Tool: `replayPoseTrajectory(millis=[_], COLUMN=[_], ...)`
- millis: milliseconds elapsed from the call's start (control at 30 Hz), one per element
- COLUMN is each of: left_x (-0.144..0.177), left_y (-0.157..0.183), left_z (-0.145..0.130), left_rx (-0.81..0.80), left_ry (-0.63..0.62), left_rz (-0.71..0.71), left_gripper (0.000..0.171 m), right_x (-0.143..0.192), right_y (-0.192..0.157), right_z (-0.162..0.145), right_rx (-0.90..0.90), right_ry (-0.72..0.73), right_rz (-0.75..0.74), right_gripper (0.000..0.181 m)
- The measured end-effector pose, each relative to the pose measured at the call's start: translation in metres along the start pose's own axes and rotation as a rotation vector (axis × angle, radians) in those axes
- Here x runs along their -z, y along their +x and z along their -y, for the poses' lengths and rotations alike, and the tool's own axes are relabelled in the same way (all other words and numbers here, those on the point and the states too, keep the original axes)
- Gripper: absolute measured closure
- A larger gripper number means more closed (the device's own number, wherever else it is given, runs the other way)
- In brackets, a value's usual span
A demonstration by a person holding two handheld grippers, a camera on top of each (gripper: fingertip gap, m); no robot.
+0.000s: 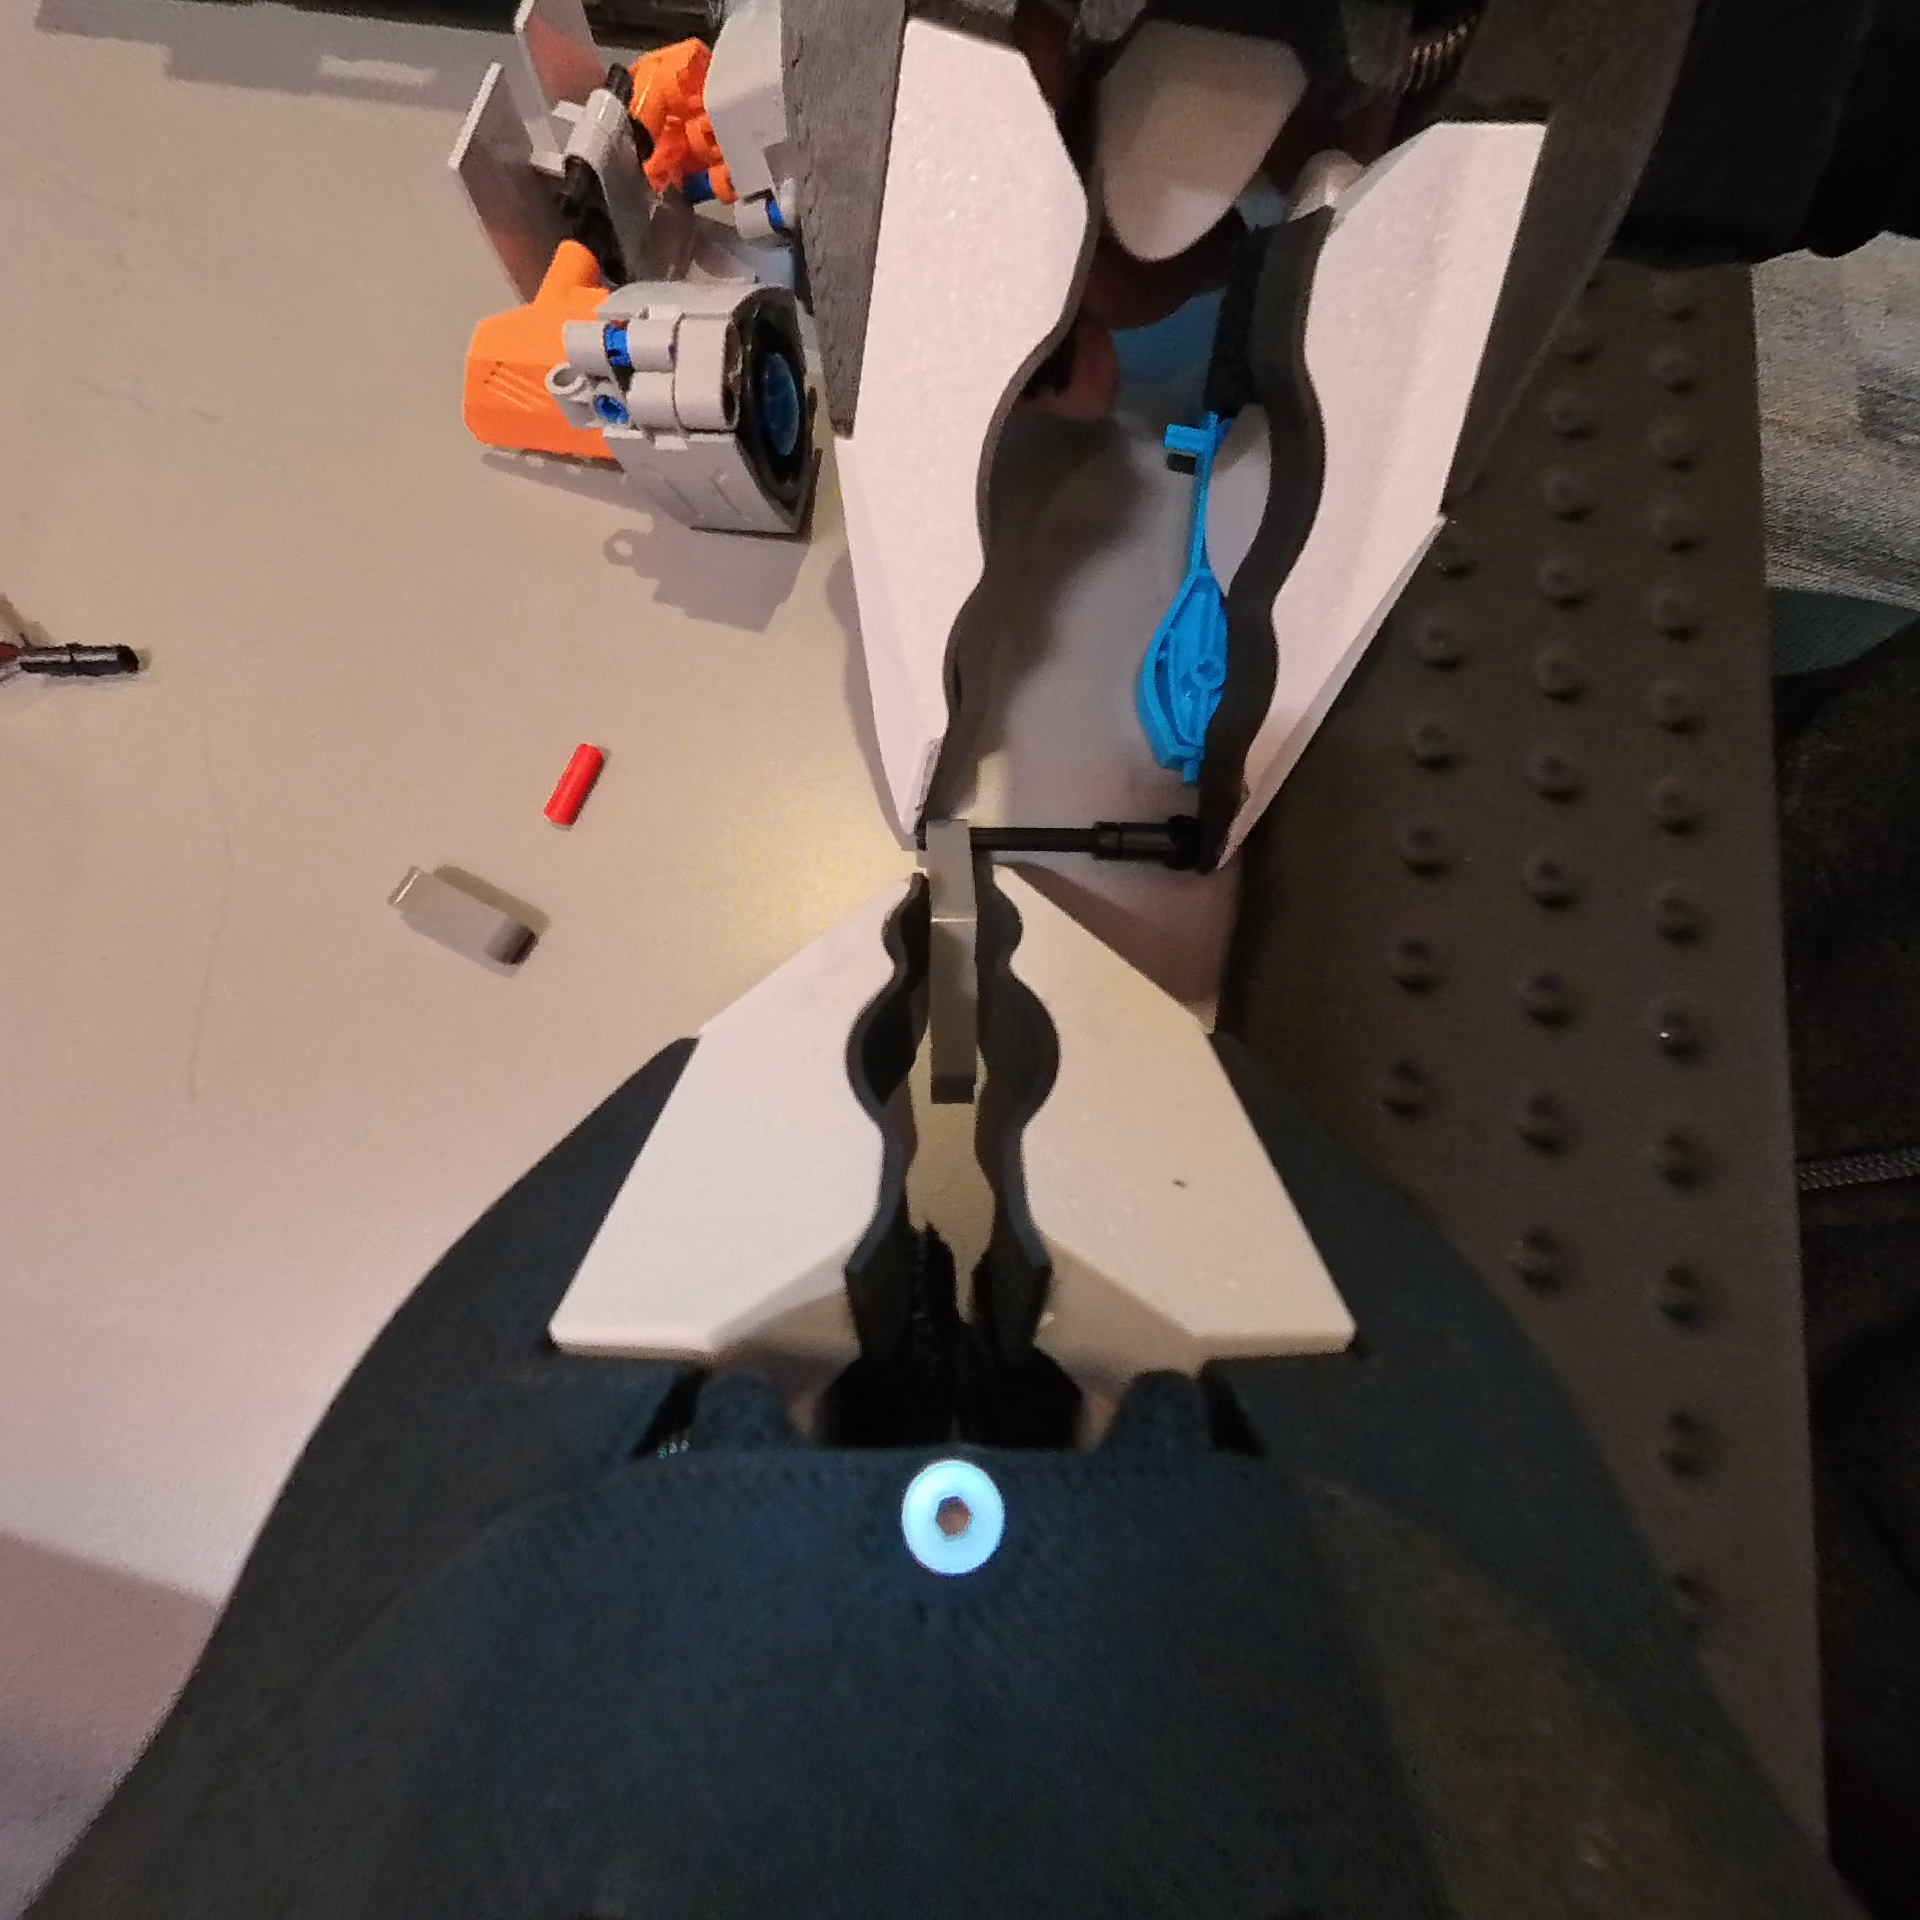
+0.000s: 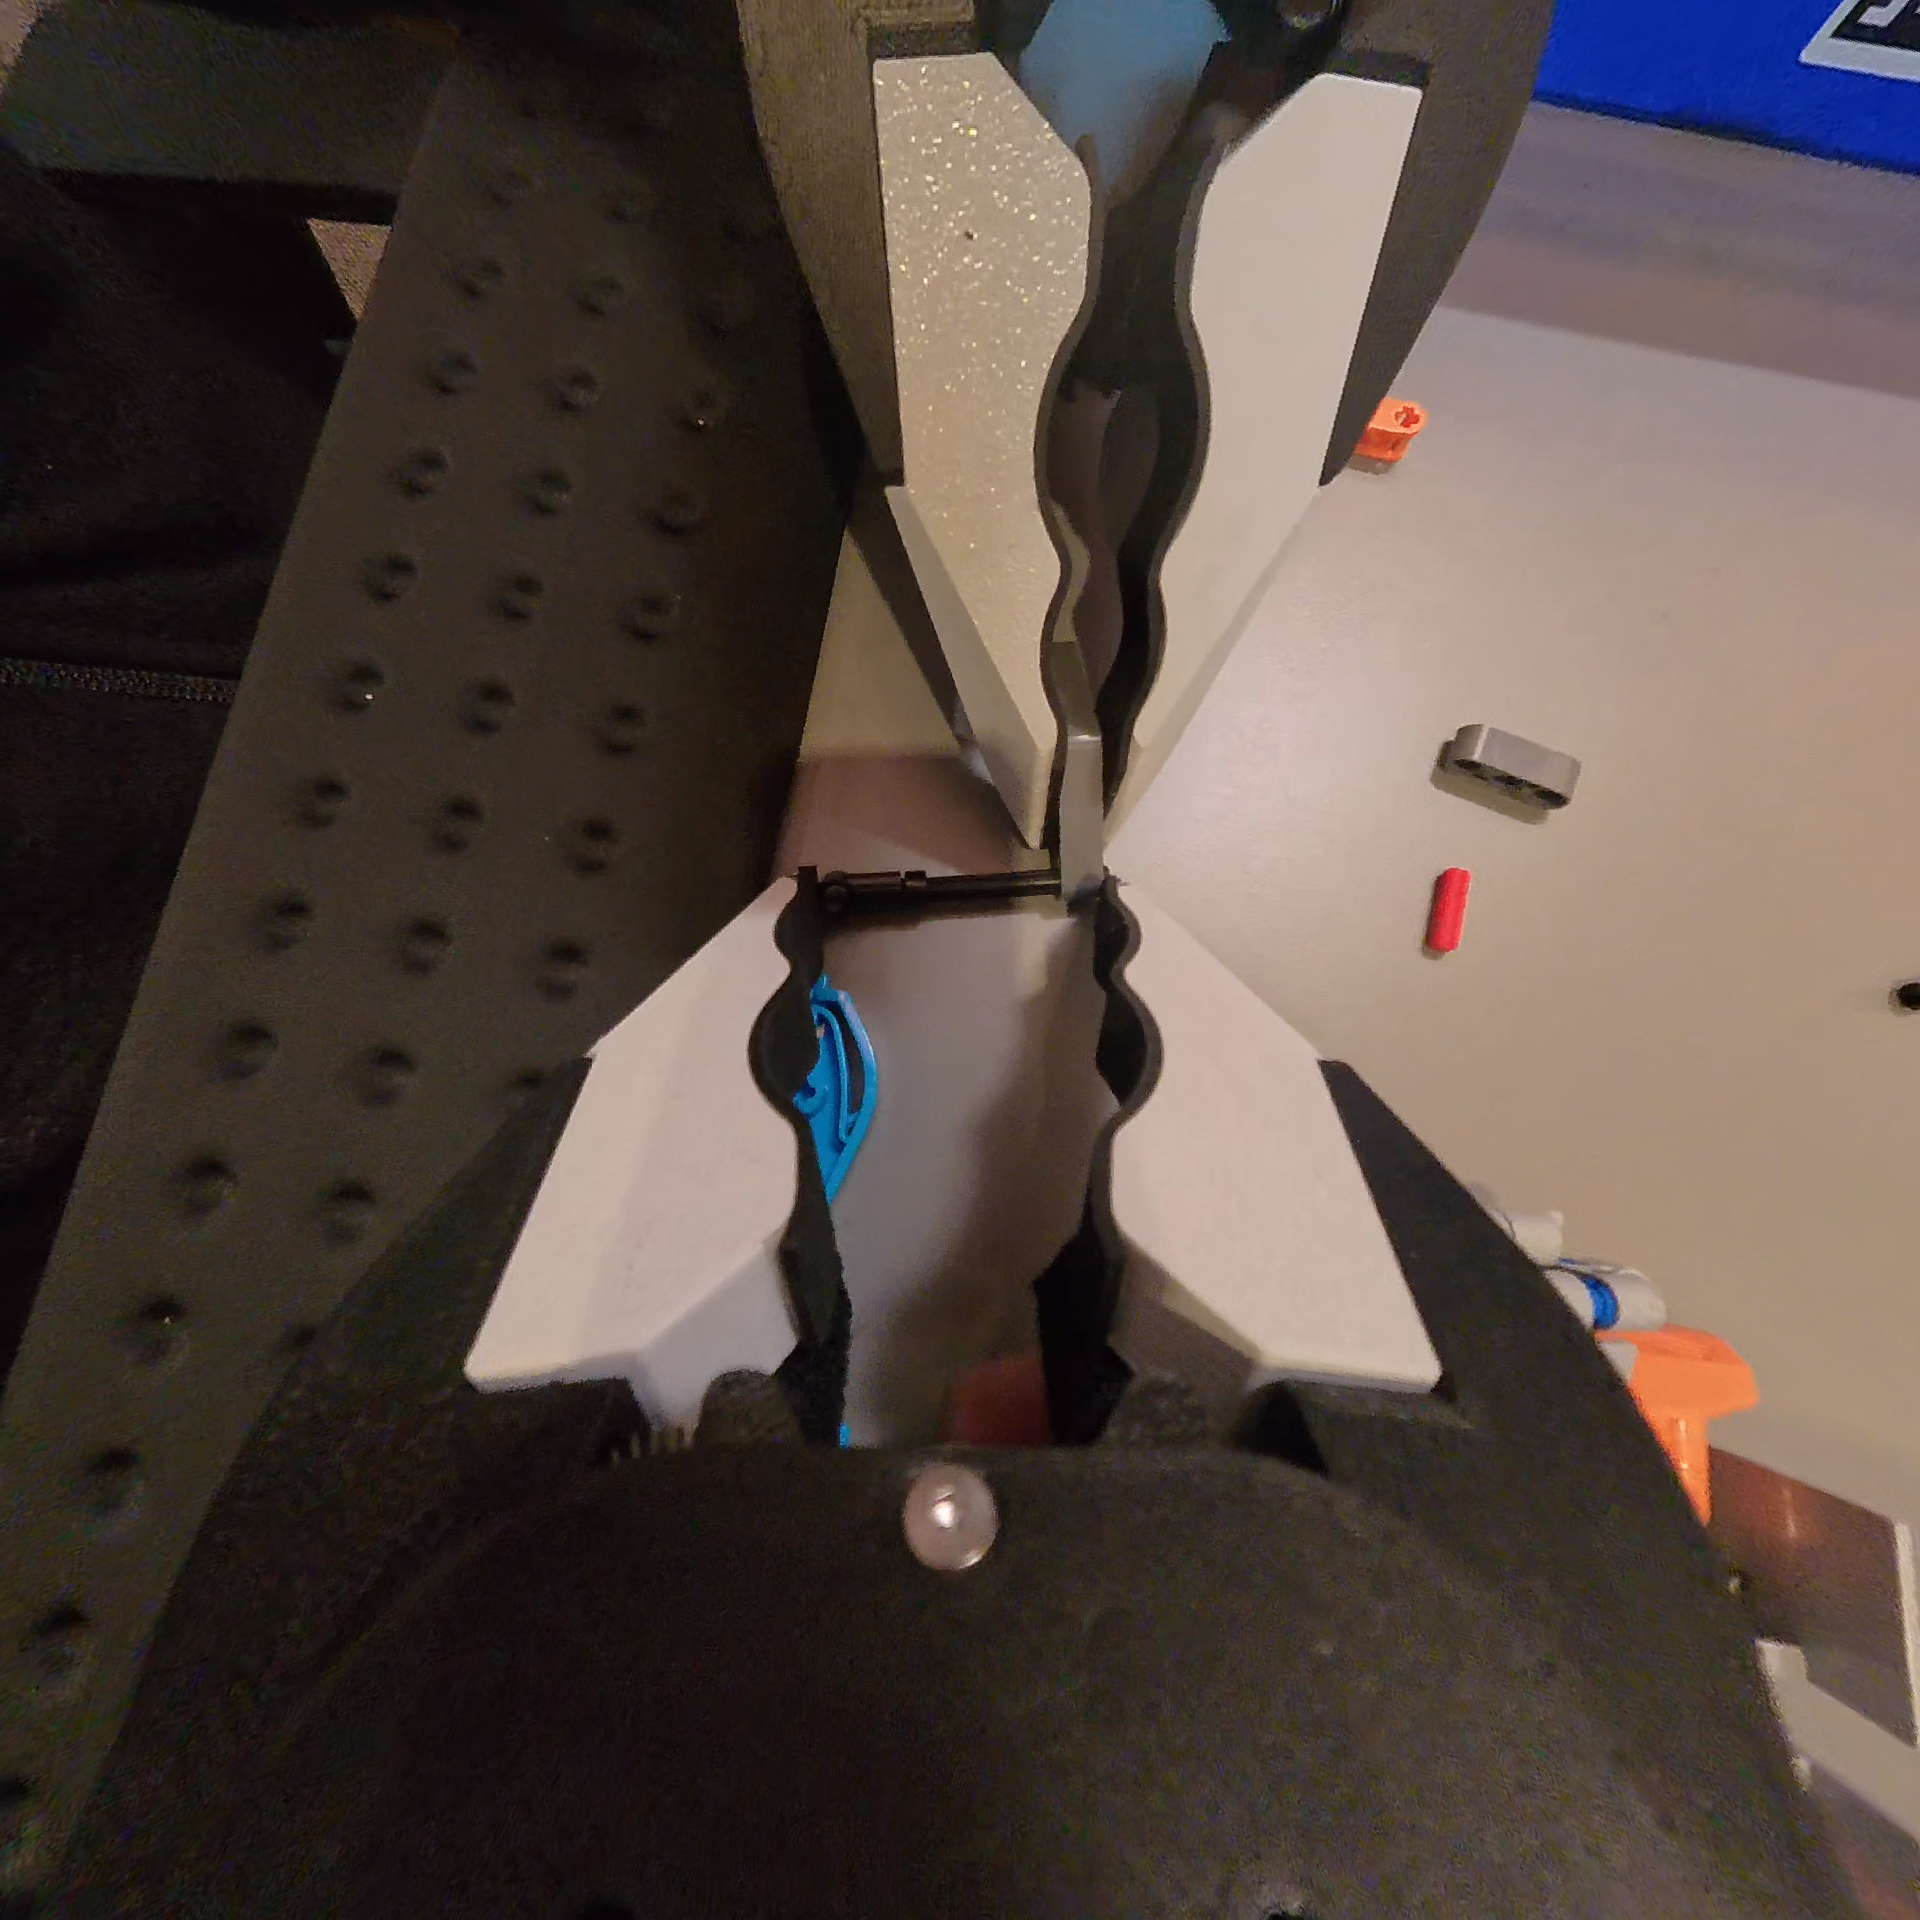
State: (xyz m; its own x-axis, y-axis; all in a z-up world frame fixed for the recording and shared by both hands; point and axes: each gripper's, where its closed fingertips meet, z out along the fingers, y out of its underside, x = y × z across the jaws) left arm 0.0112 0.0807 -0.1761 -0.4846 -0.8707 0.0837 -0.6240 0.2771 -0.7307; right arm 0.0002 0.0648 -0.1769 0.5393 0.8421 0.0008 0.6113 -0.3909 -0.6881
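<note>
Pinching a flat grey piece [image 1: 952, 977], the left gripper [image 1: 954, 935] has its jaws shut on it. Right gripper [image 2: 951, 935] jaws are open w/ a black pin [image 2: 940, 886] across the tips, touching the grey piece. A blue part [image 2: 840, 1091] sits below on the tabletop [image 1: 260, 935].

Hobby or lab bench setting, pale tabletop [image 1: 260, 1039], scattered plastic building-toy parts, orange-and-grey toy assembly [image 1: 644, 395], loose red pin [image 1: 574, 784], dark studded baseplate [image 1: 1558, 831] alongside
</note>
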Motion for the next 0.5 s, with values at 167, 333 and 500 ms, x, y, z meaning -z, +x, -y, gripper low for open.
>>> replayPoseTrajectory(millis=[167,333,500], left_x=[0.0,-0.0004,-0.0006], left_y=[0.0008,0.0007,-0.0006], left_z=[0.0002,0.001,0.0013], left_rx=[-0.006,-0.016,-0.019], left_ry=[0.0,-0.001,0.002], left_rz=[-0.005,0.005,0.018], left_gripper=[0.166,0.168,0.167], right_x=[-0.0007,-0.0009,-0.0008], right_y=[-0.0004,0.0,0.0008], right_z=[-0.0004,-0.0006,-0.0006], right_rx=[0.021,0.02,0.016], right_ry=[-0.015,-0.018,-0.019], right_rz=[-0.005,0.0,0.0], right_gripper=[0.131,0.132,0.131])
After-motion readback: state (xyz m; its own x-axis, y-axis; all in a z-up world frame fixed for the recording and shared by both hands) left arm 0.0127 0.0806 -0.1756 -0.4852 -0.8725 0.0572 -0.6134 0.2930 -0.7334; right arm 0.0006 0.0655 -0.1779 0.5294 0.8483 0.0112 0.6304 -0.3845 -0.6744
